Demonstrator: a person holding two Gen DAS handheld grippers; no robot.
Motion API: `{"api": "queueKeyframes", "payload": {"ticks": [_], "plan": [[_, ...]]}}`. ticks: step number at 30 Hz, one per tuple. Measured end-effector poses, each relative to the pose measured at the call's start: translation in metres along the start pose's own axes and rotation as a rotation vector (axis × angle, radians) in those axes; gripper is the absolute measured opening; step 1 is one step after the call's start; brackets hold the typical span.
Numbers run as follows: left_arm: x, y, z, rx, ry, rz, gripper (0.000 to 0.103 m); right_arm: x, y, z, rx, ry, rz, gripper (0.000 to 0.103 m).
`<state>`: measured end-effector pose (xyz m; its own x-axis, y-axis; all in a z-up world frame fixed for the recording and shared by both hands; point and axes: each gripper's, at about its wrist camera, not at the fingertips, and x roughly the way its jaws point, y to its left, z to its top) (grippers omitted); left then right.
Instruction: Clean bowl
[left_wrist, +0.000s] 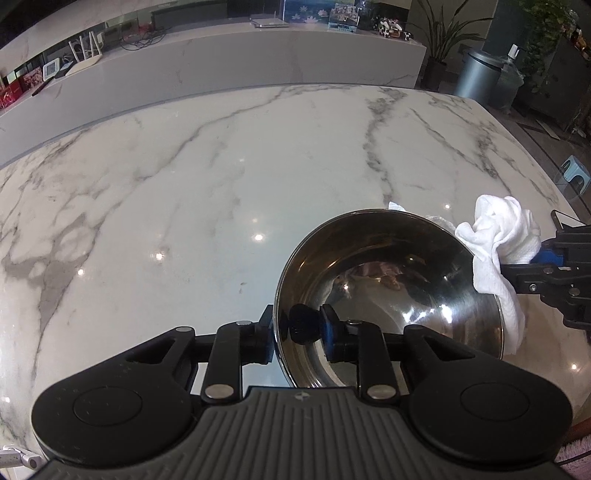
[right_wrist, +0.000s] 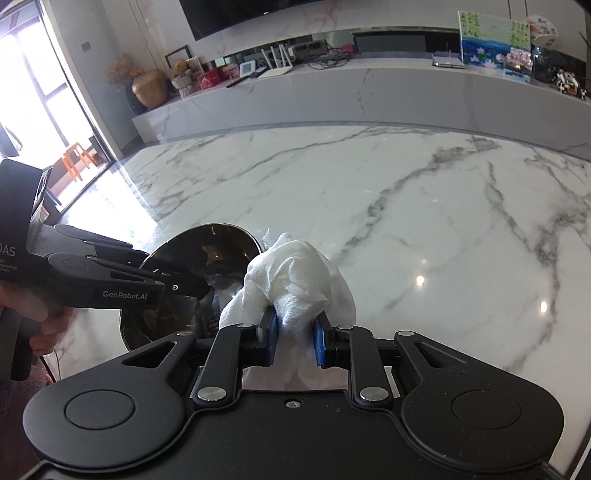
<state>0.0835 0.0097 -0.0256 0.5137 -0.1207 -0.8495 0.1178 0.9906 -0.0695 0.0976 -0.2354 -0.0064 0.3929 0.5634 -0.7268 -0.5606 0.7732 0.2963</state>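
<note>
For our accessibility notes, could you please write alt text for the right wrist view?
The right gripper pinches a crumpled white cloth beside the rim of a shiny metal bowl, which the left gripper holds tilted by its edge. A white marble table lies beneath them.

The marble table (left_wrist: 221, 177) lies bare across its far and left areas: a hand or gripper could pass there unhindered. The near right part is occupied. The steel bowl (left_wrist: 388, 280) stands tilted there, its near rim clamped by the left gripper (left_wrist: 297, 332), which blocks approach from the near side. The white cloth (left_wrist: 498, 240), pinched in the right gripper (right_wrist: 293, 332), lies against the bowl's right rim and closes that side. The bowl's inside is unobstructed from above. Beyond the table's far edge, a long marble counter (right_wrist: 332, 96) bounds the room.
</note>
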Motion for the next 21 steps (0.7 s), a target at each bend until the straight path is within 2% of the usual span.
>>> {"api": "queueKeyframes", "payload": {"ticks": [11,21], "plan": [[-0.002,0.0,-0.003,0.004,-0.009,-0.009,0.023,0.009,0.012,-0.009,-0.038,0.053,-0.029,0.02],[-0.005,-0.002,-0.007,0.063,-0.002,-0.032,0.023,0.026,0.028,-0.024,-0.154,0.171,-0.037,0.02]]}}
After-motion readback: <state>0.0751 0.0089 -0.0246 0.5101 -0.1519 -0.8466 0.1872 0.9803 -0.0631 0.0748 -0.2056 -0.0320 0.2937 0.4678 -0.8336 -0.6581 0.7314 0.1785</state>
